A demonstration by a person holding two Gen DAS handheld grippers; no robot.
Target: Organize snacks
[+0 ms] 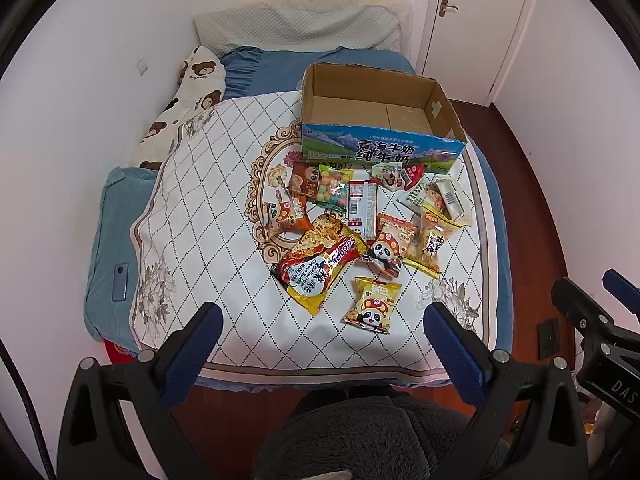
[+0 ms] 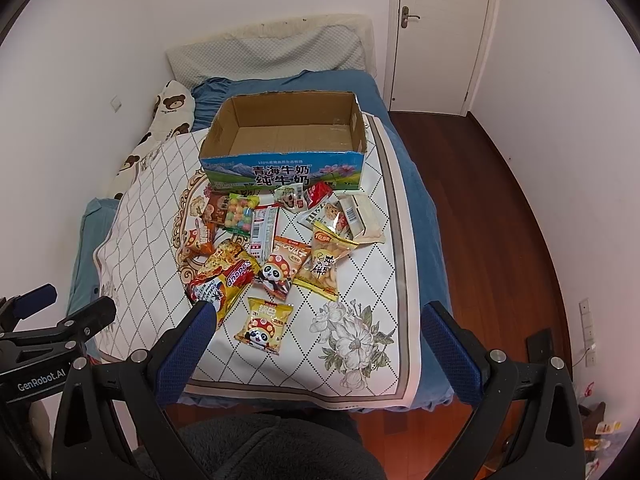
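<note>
An open cardboard milk box point(image 1: 380, 120) point(image 2: 288, 140), empty inside, stands on the patterned cloth at the far side of the bed. In front of it lie several snack packets: a large red-yellow noodle bag point(image 1: 320, 264) point(image 2: 226, 276), a yellow panda packet point(image 1: 374, 304) point(image 2: 266, 326) nearest me, an orange panda packet point(image 1: 390, 246) point(image 2: 282, 268), a candy-ball bag point(image 1: 332, 190) point(image 2: 240, 214). My left gripper point(image 1: 324, 316) and right gripper point(image 2: 320, 316) are both open and empty, held above the bed's near edge.
The bed point(image 2: 420, 208) stands against the left wall, with pillows point(image 1: 296, 32) at the head and a bear-print cushion point(image 1: 192, 92) on the left. A phone point(image 1: 121, 282) lies on the blue bedding. Wooden floor point(image 2: 500, 220) and a closed door point(image 2: 440, 28) are on the right.
</note>
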